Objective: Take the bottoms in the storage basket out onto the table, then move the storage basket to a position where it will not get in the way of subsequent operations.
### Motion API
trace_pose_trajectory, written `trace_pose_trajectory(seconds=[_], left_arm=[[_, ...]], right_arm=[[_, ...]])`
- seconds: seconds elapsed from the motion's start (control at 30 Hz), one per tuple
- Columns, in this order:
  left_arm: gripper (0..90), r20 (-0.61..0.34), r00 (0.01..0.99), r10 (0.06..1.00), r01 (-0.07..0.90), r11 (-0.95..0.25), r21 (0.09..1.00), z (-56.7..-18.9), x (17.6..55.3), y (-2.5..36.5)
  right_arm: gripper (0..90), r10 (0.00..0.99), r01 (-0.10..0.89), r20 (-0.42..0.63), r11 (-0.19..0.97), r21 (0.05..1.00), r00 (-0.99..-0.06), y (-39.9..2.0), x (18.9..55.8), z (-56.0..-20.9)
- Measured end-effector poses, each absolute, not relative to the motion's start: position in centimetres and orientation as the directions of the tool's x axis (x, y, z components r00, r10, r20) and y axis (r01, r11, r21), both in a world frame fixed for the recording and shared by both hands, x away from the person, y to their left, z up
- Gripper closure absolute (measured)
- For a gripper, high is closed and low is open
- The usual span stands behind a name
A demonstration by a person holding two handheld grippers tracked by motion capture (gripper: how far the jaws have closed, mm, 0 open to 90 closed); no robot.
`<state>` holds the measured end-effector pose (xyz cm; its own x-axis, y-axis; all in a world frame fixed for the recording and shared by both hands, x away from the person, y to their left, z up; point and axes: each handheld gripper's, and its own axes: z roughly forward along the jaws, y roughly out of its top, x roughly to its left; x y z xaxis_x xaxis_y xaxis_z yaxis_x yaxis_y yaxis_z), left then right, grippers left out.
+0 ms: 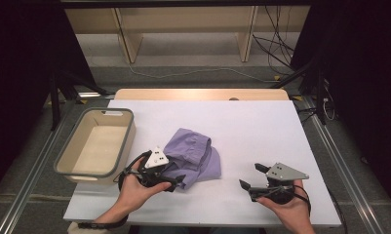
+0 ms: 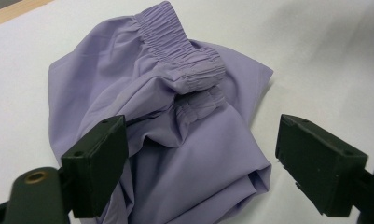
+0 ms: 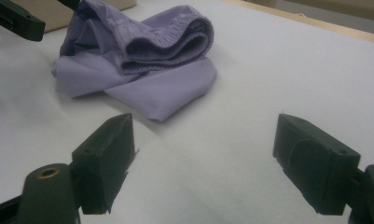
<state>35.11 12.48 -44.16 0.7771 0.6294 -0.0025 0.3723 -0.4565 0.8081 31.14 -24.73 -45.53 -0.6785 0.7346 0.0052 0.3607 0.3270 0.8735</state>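
We see the lilac garment lying folded (waistband uppermost) mid-table, right of the bin. Our left gripper hovers over its near edge, jaws spread wide and pressing nothing; our right gripper waits well apart, equally open.

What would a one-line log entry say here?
left gripper: open over purple garment | right gripper: open, apart | bin: empty
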Motion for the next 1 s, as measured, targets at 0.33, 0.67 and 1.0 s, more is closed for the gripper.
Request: trace_pose_trajectory(seconds=[0.33, 0.67, 1.0], left_arm=[[16.8, -0.006, 0.780, 0.625, 0.372, -0.456, 0.808, -44.2, 35.2, 12.3], [17.0, -0.006, 0.789, 0.614, 0.359, -0.454, 0.815, -44.0, 34.8, 12.0], [17.9, -0.003, 0.801, 0.599, 0.353, -0.467, 0.811, -44.3, 34.5, 11.4]], right_arm=[[21.7, 0.737, 0.360, 0.005, 0.325, 0.874, -0.676, -24.8, 31.0, -45.5], [21.7, 0.738, 0.362, 0.005, 0.326, 0.874, -0.675, -24.8, 31.0, -45.5], [21.7, 0.738, 0.362, 0.005, 0.326, 0.873, -0.675, -24.8, 31.1, -45.6]])
